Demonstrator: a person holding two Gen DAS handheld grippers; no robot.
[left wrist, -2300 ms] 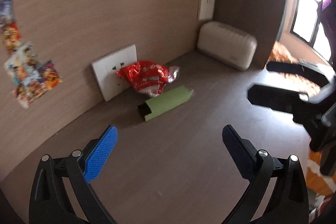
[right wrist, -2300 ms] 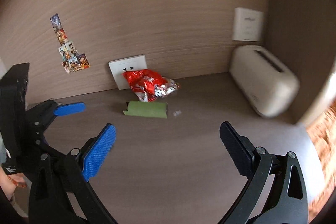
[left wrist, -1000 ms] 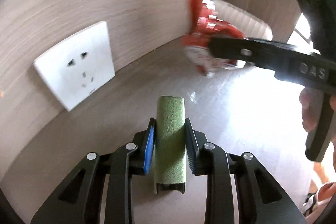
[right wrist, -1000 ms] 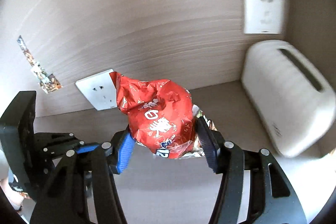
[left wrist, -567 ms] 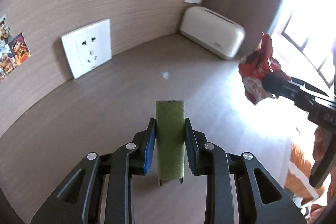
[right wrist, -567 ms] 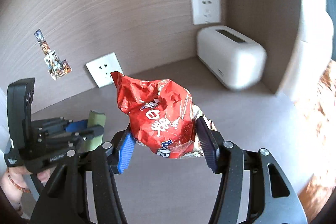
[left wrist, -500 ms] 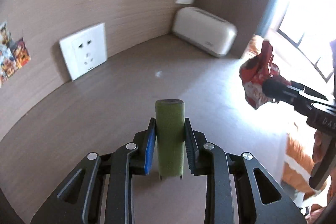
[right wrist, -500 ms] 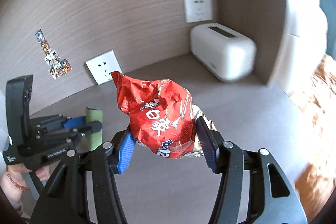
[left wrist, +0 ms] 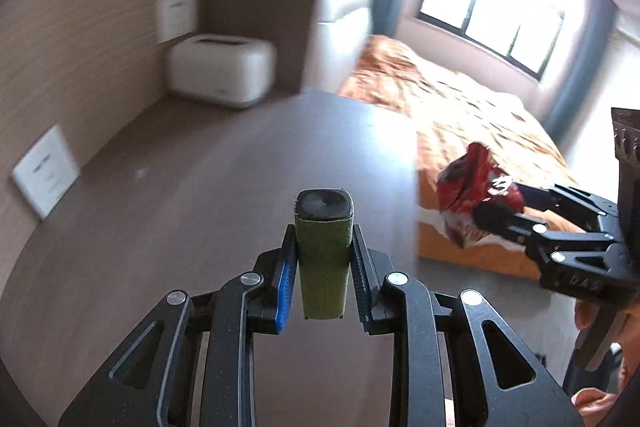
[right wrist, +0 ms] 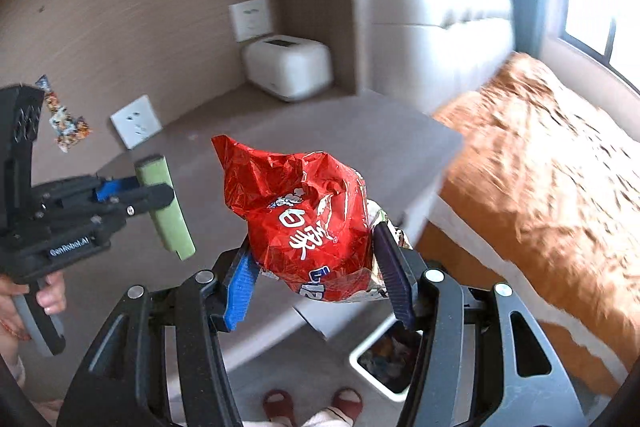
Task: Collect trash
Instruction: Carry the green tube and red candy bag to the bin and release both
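My left gripper [left wrist: 323, 259] is shut on a green box [left wrist: 322, 259], held above the brown desk [left wrist: 180, 187]; it also shows in the right wrist view [right wrist: 164, 203]. My right gripper [right wrist: 316, 279] is shut on a crumpled red snack bag [right wrist: 304, 215], held past the desk's front edge. The bag also shows in the left wrist view [left wrist: 472, 203]. A white trash bin [right wrist: 384, 359] with dark contents stands on the floor below the right gripper, partly hidden by it.
A white toaster [right wrist: 288, 67] stands at the desk's back corner. Wall sockets [right wrist: 136, 121] and stickers [right wrist: 64, 123] are on the wood wall. An orange bed [right wrist: 540, 179] lies to the right. The person's feet in red slippers [right wrist: 312, 403] are on the floor.
Both grippers have swung right and back from the wall, off the desk's far side toward the bed and floor. The trash bin has come into the right wrist view.
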